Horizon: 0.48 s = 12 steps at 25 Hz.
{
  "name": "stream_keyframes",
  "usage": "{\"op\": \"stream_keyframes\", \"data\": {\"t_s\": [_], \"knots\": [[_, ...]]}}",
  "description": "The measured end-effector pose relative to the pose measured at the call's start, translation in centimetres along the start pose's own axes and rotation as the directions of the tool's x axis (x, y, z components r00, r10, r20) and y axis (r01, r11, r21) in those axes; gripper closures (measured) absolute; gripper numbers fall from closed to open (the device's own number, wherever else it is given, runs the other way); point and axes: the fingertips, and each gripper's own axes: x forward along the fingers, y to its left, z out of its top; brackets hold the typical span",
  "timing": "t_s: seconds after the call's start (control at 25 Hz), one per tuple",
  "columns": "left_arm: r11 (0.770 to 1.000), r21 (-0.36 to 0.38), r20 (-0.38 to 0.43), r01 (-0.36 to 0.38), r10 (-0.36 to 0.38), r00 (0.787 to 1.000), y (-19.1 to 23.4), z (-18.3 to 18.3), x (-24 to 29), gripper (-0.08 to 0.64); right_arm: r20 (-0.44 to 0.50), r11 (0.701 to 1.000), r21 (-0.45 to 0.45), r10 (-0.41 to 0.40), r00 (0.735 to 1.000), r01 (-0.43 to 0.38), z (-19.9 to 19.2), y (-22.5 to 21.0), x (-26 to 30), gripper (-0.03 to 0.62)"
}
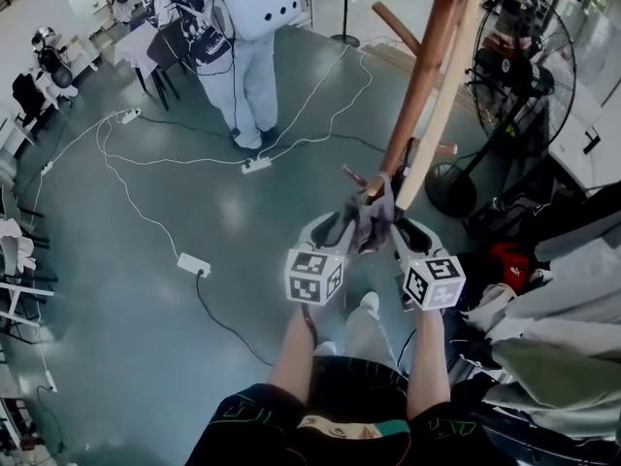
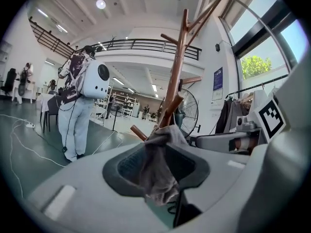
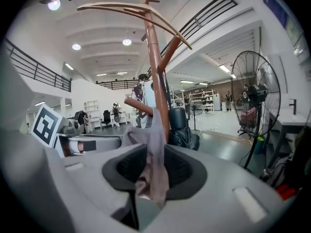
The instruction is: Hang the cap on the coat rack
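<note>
A: Cap (image 1: 375, 214), where?
B: Centre of the head view. Grey cloth draped over a short low peg (image 1: 353, 175) of the rack (image 1: 423, 76), close against the pole. Loose folds hang down into both sets of jaws

A: Grip?
B: Left gripper (image 1: 342, 229) and right gripper (image 1: 400, 231) both slack, jaws spread wide. Cloth lies between them in each gripper view, but nothing pinches it. Released, I judge

A: Step?
B: The tail of the hanging. The peg seems to carry the cap. Next move: draw both grippers back toward the body, slow, so that no fold catches a jaw and drags the cap off

A: Edges?
B: Peg is short; its free end shows just left of the cap, the likely side for a slip. Pole runs upper right

A: Room?
B: Right side is crowded by a fan (image 1: 524, 66) and a clothes pile (image 1: 558, 348). Left and lower frame are open floor with cables (image 1: 146, 163). A person (image 1: 247, 56) stands at upper centre, well apart
</note>
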Motion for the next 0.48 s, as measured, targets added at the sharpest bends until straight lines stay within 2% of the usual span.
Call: {"op": "stream_keyframes", "data": {"t_s": [0.12, 0.24, 0.36, 0.48], "knots": [[1.0, -0.017, 0.067, -0.02, 0.021, 0.997, 1.1, 1.7, -2.2, 0.43, 0.038, 1.0, -0.009, -0.008, 0.999, 0.008, 0.9, 1.2, -0.8, 0.493], [0.999, -0.038, 0.141, -0.034, 0.039, 0.989, 1.9, 3.4, -4.6, 0.487, 0.108, 1.0, -0.014, -0.007, 0.994, 0.008, 2.1, 2.8, -2.1, 0.583], [0.999, -0.037, 0.215, -0.023, 0.03, 0.976, 1.6, 5.4, -6.4, 0.535, 0.179, 1.0, -0.017, 0.011, 0.984, -0.008, 3.8, 4.2, -3.2, 0.589], [0.999, 0.0, 0.275, 0.037, -0.036, 0.961, 0.1, 7.6, -7.5, 0.551, 0.263, 0.994, -0.015, 0.109, 0.958, -0.109, 5.9, 6.3, -4.4, 0.589]]}}
